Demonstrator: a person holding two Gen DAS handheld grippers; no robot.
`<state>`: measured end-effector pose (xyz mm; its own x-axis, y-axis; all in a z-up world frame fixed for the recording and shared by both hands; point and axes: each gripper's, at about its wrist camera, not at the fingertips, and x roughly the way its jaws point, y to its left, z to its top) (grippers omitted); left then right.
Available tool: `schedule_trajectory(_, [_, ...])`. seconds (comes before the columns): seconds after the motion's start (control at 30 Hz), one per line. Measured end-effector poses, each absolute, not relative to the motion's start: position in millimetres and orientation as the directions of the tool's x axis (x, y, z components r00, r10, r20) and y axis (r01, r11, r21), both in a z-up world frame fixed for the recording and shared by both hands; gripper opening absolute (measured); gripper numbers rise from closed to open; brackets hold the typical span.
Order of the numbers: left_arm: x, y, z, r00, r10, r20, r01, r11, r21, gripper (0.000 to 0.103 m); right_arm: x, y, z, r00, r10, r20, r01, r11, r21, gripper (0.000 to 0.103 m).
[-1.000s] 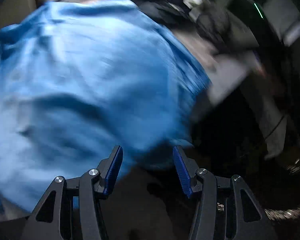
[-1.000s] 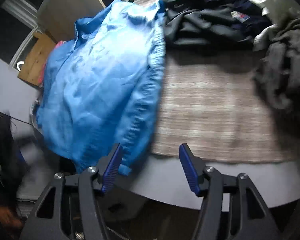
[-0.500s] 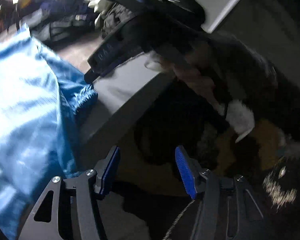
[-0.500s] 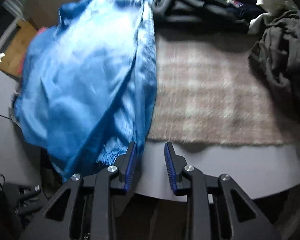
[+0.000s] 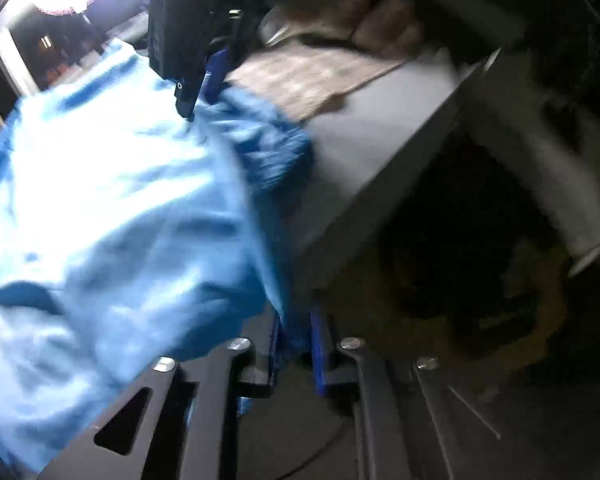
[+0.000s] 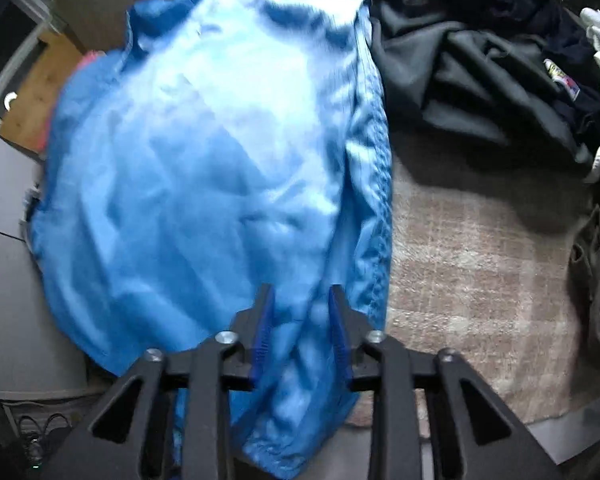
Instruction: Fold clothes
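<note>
Thin, glossy blue synthetic jacket [image 6: 204,168] drapes over the counter [image 5: 364,136] edge; light, limp, probably slippery. Right gripper [image 6: 300,320] jaws pinch its hem; left gripper [image 5: 294,344] jaws are closing on an edge.

- Blue garment [image 6: 204,168]: thin, glossy synthetic cloth, finely creased, gathered between the jaws.
- Mat [image 6: 480,280] right of the jaws: rough woven checked textile.
- Dark clothes [image 6: 480,80] beyond: matt, soft fabric.
</note>
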<state>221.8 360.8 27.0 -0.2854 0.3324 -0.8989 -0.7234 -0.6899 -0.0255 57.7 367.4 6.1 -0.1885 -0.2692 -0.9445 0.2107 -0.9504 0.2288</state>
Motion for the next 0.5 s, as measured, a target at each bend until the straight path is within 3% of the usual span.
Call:
schedule_trajectory(0.1, [229,381,39,-0.268,0.375,-0.887,-0.766,-0.642,-0.04,0.013,60,378,8,-0.196,-0.216,-0.957,0.219,-0.961,0.172,0.006])
schedule_trajectory(0.17, [236,393,47,-0.278,0.375,-0.884,-0.788,-0.616,-0.014,0.024,59,388,15,-0.205,-0.25,-0.946,0.207,-0.956,0.207,0.007])
schedule_trajectory(0.2, [239,395,50,-0.294,0.358,-0.886,-0.789,-0.614,0.014,0.03,56,392,21,-0.217,-0.263,-0.94,0.206,-0.954,0.22,0.012])
schedule_trajectory(0.23, [241,395,52,-0.322,0.337,-0.885,-0.784,-0.618,0.05,0.043,51,395,27,-0.231,-0.276,-0.933,0.206,-0.951,0.23,0.017])
schedule_trajectory(0.27, [242,393,57,-0.36,0.313,-0.879,-0.771,-0.63,0.092,0.051,45,397,32,-0.254,-0.277,-0.927,0.203,-0.952,0.229,0.034])
schedule_trajectory(0.3, [242,390,63,-0.389,0.301,-0.871,-0.759,-0.64,0.118,0.052,39,398,37,-0.279,-0.275,-0.92,0.2,-0.954,0.225,0.047])
schedule_trajectory(0.43, [223,392,80,-0.492,0.28,-0.824,-0.692,-0.701,0.174,0.071,-1,400,44,-0.311,-0.33,-0.891,0.193,-0.94,0.281,0.049])
schedule_trajectory(0.5, [203,408,74,-0.504,0.248,-0.827,-0.669,-0.718,0.192,0.072,-30,397,43,-0.322,-0.341,-0.883,0.192,-0.937,0.292,0.049])
